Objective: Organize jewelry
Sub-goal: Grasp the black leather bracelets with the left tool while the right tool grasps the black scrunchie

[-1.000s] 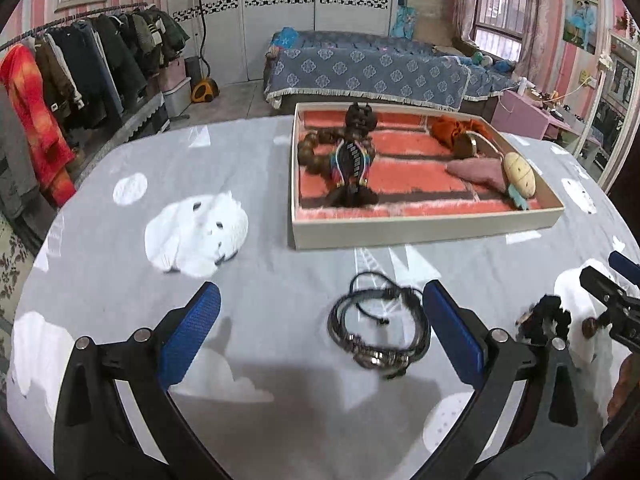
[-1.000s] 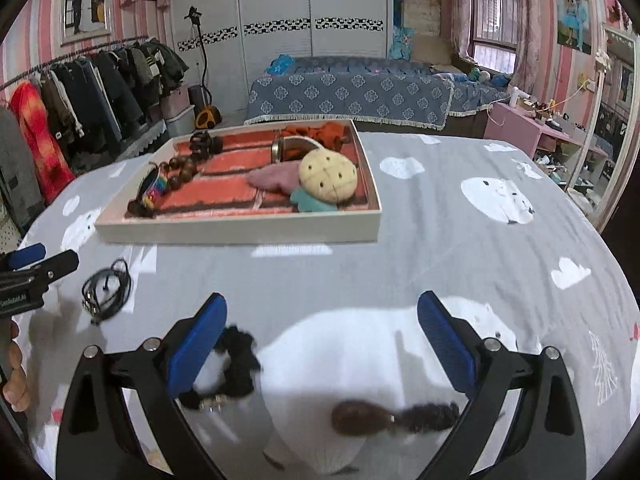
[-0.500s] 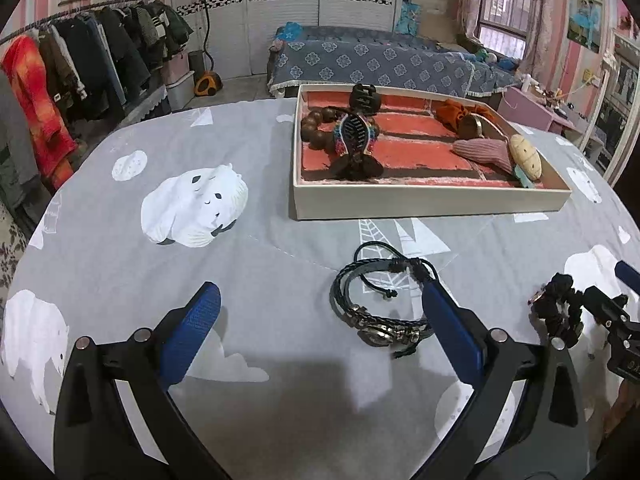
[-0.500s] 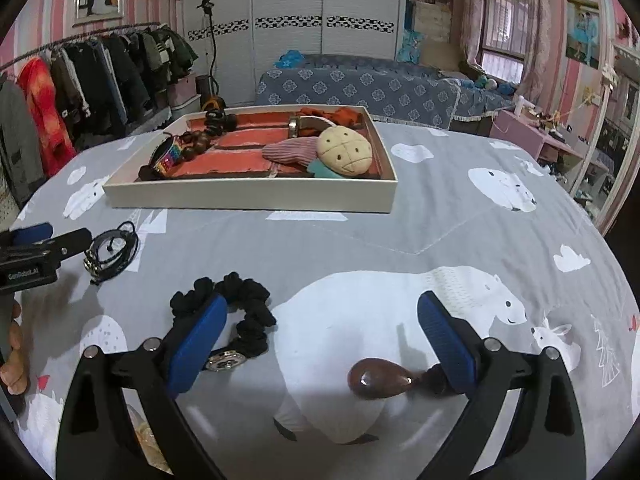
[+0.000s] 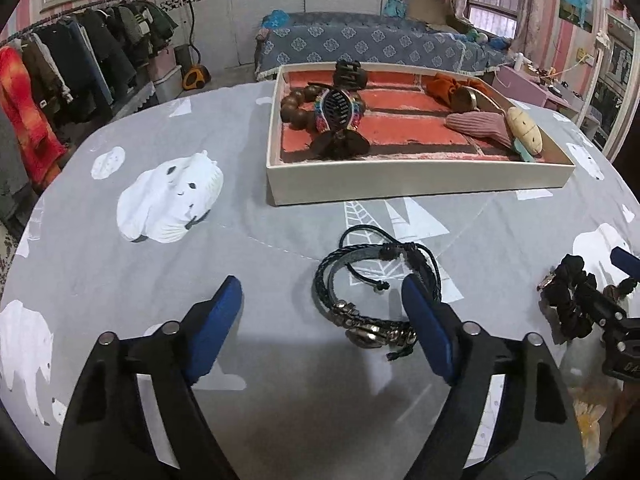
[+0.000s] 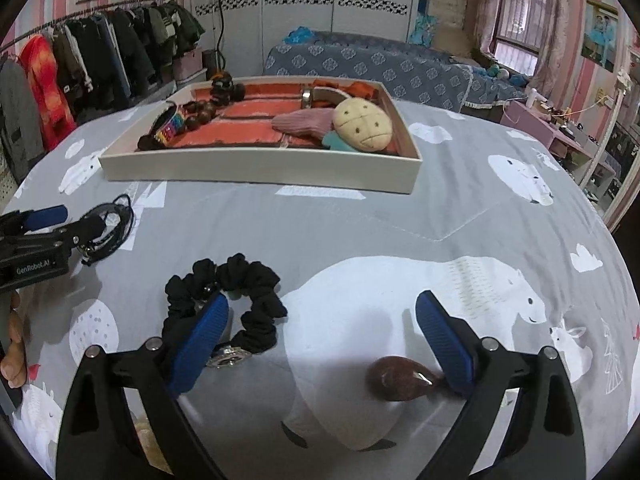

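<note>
I am lining up my left tongs (image 5: 322,300), spread wide, around the braided bracelet (image 5: 374,292) lying on the desk (image 5: 280,400), while my right tongs (image 6: 322,322), also released, are straddling the black scrunchie (image 6: 256,284); next, clamp and carry to the tray (image 5: 420,184).

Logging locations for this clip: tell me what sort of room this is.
Most likely a home bedroom: a bed with a blue patterned cover, a clothes rack full of coats, and wardrobe doors behind.
</note>
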Demonstrator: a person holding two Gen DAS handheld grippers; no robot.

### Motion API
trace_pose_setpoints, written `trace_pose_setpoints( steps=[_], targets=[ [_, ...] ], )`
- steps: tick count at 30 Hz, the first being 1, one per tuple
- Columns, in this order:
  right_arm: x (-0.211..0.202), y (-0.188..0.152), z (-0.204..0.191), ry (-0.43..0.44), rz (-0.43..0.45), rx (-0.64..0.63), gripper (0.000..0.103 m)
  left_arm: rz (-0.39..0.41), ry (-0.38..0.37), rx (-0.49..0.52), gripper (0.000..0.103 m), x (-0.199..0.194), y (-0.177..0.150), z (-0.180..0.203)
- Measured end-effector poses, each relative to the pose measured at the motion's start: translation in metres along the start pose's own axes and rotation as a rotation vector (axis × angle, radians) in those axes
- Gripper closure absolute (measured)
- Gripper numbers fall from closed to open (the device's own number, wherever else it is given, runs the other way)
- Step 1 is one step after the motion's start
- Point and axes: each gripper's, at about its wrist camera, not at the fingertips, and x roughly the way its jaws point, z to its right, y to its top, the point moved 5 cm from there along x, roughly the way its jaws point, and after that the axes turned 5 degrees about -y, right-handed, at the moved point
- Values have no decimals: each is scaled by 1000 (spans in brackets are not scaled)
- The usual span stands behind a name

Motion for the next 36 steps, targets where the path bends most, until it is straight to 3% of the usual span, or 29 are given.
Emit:
trace_pose_setpoints(
  steps=[4,9,19,24,36],
  targets=[
    [5,-2,-3,10,-28,-8,34,-26,-29,-7,39,6,-1,0],
    [6,-2,-3,24,-34,-2,44,-32,-22,11,50,7,-3,4],
    [4,-2,-4,59,-28,7,79,-23,-33,18,81,5,-3,6],
    [4,-2,-1,67,-27,23,85,-20,-31,23,90,6,-3,6],
    [-6,6,10,66,25,60,90,23,-21,34,92,-6,2,9]
  ],
)
